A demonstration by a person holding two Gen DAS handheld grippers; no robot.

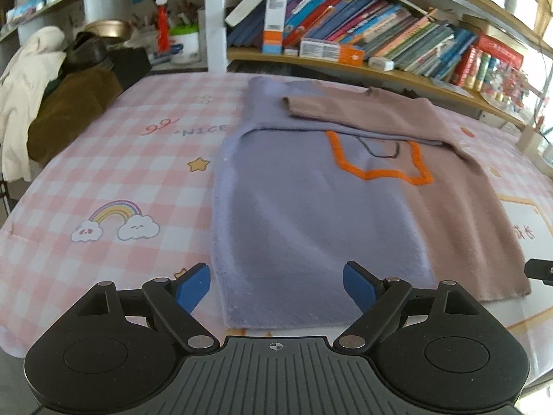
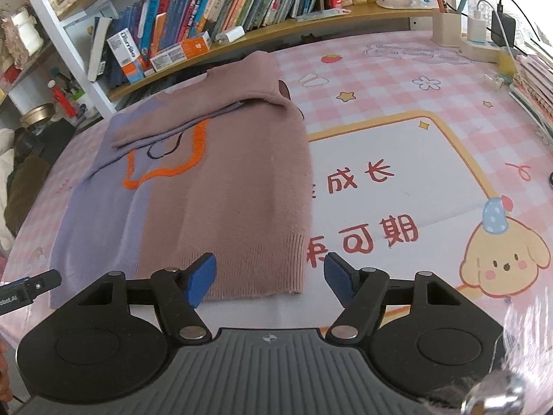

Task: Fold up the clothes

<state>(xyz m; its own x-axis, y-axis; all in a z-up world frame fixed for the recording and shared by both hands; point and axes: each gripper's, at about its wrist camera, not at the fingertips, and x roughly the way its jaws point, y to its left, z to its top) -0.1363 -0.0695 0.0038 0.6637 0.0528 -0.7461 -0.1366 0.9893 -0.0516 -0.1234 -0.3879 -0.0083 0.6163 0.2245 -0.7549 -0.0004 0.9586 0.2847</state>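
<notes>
A sweater (image 1: 311, 207), lilac on one half and dusty pink on the other with an orange outline on the chest, lies flat on the table. Both sleeves are folded across its upper part. My left gripper (image 1: 276, 288) hovers open over the lilac hem corner, blue pads apart with nothing pressed between them. In the right wrist view the same sweater (image 2: 214, 190) shows its ribbed pink hem nearest me. My right gripper (image 2: 269, 278) stands open just above that hem's right corner, its pads not touching the cloth. The tip of the left gripper (image 2: 34, 285) shows at the far left.
A pink checked tablecloth (image 1: 103, 180) with cartoon prints covers the table. Bookshelves (image 1: 380, 31) run along the back. A pile of clothes (image 1: 52, 103) lies at the back left. A charger and cables (image 2: 484, 31) and stacked books (image 2: 535, 79) sit at the right edge.
</notes>
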